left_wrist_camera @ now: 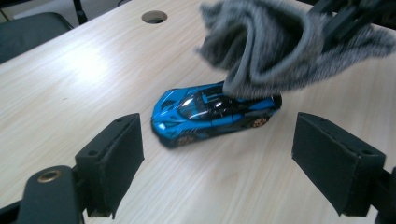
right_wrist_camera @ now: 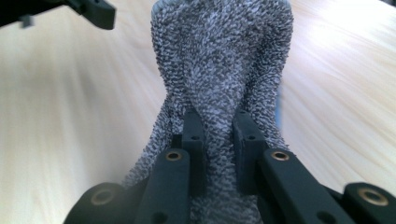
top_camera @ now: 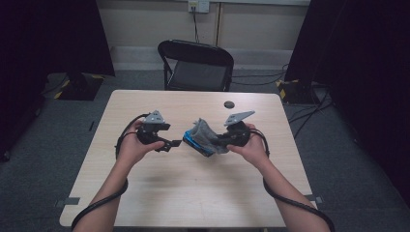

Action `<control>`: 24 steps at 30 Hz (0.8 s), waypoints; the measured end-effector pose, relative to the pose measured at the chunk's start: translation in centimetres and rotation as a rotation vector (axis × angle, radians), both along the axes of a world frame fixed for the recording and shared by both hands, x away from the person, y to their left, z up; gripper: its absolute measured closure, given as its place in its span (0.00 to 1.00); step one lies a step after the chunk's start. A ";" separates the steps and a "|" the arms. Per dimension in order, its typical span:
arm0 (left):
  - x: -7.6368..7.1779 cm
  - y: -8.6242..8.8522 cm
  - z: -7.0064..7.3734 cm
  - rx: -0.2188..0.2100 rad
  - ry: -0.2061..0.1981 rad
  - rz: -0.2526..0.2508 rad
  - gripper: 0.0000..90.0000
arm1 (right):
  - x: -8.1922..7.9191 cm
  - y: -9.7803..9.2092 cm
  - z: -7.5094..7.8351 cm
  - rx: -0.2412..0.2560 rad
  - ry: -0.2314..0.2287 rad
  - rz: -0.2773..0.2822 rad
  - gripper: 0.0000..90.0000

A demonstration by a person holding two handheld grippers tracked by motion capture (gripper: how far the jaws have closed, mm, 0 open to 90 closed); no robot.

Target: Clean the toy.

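Observation:
A blue toy car (left_wrist_camera: 212, 113) sits on the wooden table (top_camera: 159, 183), also visible as the blue toy car (top_camera: 194, 143) near the table's middle. A grey fuzzy cloth (left_wrist_camera: 275, 46) hangs over the car's rear end, bunched and lifted. My right gripper (right_wrist_camera: 218, 128) is shut on that grey cloth (right_wrist_camera: 224, 60), pinching a fold between its jaws; from above, the right gripper (top_camera: 223, 140) sits just right of the car. My left gripper (left_wrist_camera: 217, 165) stands open, its jaws wide on either side of the car's front and a little short of it. From above, the left gripper (top_camera: 175, 143) is left of the car.
A round cable hole (top_camera: 229, 104) lies near the table's far edge, seen closer as the hole (left_wrist_camera: 154, 17). A black folding chair (top_camera: 197, 65) stands behind the table. Cables and stand bases sit on the grey floor beyond.

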State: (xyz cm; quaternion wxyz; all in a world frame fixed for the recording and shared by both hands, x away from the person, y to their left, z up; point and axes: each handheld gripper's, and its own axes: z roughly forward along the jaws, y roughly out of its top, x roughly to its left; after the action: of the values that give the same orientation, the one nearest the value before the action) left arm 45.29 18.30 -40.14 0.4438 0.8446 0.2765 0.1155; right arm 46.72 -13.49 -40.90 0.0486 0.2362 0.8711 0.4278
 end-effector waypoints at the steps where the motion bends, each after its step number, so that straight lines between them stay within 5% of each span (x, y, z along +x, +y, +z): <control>1: -0.3 0.5 0.3 -0.003 -0.004 0.002 0.18 | -0.1 0.7 0.0 0.001 0.000 0.013 0.87; 7: -1.7 2.8 0.4 -0.033 -0.018 0.015 0.20 | -1.5 6.3 -1.9 -0.048 0.012 0.142 0.87; 14: -2.6 4.1 -1.8 -0.028 0.020 0.018 0.21 | -2.8 10.8 -5.1 -0.109 0.036 0.236 0.87; 21: -3.1 5.0 -3.8 -0.031 0.047 0.019 0.23 | -3.3 12.9 -7.2 -0.111 0.053 0.291 0.81; 24: -3.2 4.9 -4.3 -0.028 0.047 0.015 0.23 | -3.1 12.9 -7.2 -0.086 0.049 0.280 0.66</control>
State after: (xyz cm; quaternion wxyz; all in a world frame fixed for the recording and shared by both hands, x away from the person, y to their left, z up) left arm 42.08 23.16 -44.41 0.4483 0.8386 0.2947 0.0950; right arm 43.60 -0.57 -48.14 -0.0229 0.1204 0.9141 0.3866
